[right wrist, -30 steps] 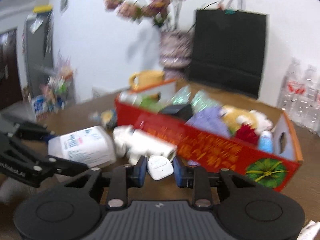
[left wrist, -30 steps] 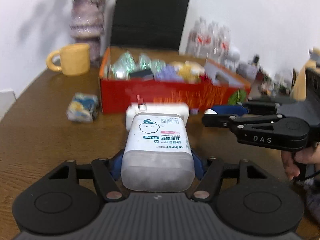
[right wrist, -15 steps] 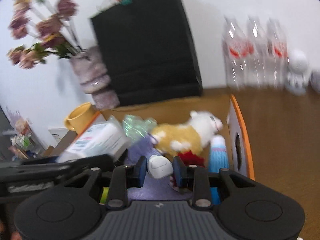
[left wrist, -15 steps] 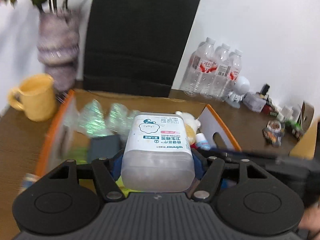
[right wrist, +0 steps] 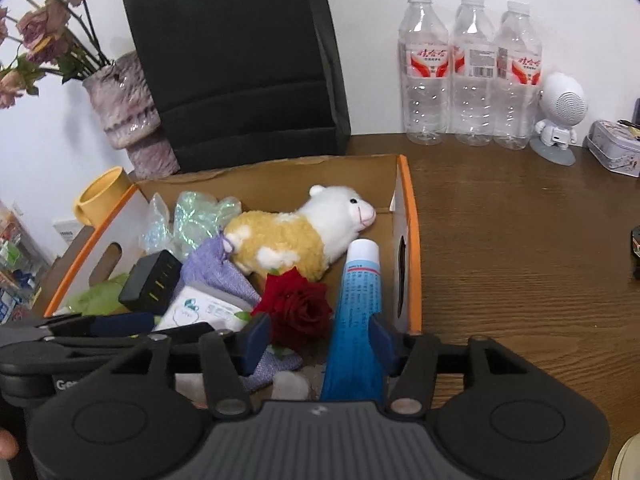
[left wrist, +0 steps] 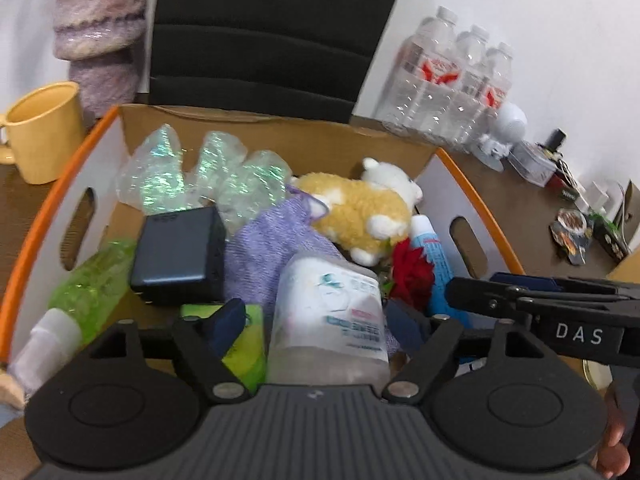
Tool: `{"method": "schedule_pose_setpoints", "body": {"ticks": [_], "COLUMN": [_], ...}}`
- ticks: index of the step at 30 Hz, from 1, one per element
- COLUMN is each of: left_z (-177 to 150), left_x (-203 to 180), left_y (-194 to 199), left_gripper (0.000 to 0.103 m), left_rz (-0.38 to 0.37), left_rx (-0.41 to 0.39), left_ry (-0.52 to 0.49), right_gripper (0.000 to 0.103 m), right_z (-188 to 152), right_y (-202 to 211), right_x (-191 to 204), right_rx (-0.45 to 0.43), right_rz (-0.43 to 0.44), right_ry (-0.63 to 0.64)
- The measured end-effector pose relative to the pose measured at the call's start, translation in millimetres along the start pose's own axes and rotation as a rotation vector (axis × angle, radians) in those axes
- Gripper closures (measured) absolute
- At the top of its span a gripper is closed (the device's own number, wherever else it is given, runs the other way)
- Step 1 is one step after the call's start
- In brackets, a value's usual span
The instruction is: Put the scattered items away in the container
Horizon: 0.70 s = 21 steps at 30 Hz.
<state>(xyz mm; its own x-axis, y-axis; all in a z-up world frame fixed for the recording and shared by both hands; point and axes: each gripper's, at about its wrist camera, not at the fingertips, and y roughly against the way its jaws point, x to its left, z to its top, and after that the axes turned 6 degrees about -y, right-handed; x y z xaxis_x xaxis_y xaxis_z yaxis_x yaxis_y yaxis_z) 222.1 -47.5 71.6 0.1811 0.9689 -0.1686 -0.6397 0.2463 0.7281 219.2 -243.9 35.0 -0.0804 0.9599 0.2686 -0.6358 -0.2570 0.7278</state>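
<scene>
The translucent white cotton-bud box point(left wrist: 326, 320) has been released inside the orange-rimmed cardboard box point(left wrist: 52, 208); both grippers' jaws have been opened.

Background objects on the brown wooden desk point(right wrist: 520, 248): black paper bag point(right wrist: 236, 64) against the wall; mottled purple vase point(right wrist: 128, 108) holding dried pink roses point(right wrist: 44, 36); yellow ceramic mug point(left wrist: 42, 130); three clear plastic water bottles point(right wrist: 472, 68); white robot-shaped figurine point(right wrist: 560, 112); small metal tin point(right wrist: 616, 148).

The letters "DAS" stand in white on the black right tongs point(left wrist: 480, 292). On the left tongs point(right wrist: 116, 326) only "Ge" shows. The prints on the other labels are too blurred to read.
</scene>
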Motion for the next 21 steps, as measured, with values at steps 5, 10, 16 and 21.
{"method": "schedule_pose_setpoints", "body": {"ticks": [5, 10, 16, 21], "left_z": [7.6, 14.1, 13.0, -26.8], "left_x": [5.7, 9.2, -7.1, -21.2], "left_y": [17.7, 37.8, 82.8, 134.5], "left_gripper": [0.0, 0.0, 0.0, 0.0], "left_rz": [0.048, -0.001, -0.165, -0.128], "left_rx": [-0.026, -0.042, -0.028, -0.112], "left_ry": [0.01, -0.035, -0.121, -0.171], "right_gripper": [0.029, 0.02, 0.016, 0.01], "right_z": [5.8, -2.2, -31.3, -65.8], "right_y": [4.9, 18.7, 67.7, 131.9], "right_x": [-3.0, 6.0, 16.4, 25.4], "right_rx": [0.059, 0.111, 0.088, 0.038], "right_rz": [0.001, -0.036, -0.063, -0.065], "right_ry": [-0.093, -0.146, -0.147, -0.094]}}
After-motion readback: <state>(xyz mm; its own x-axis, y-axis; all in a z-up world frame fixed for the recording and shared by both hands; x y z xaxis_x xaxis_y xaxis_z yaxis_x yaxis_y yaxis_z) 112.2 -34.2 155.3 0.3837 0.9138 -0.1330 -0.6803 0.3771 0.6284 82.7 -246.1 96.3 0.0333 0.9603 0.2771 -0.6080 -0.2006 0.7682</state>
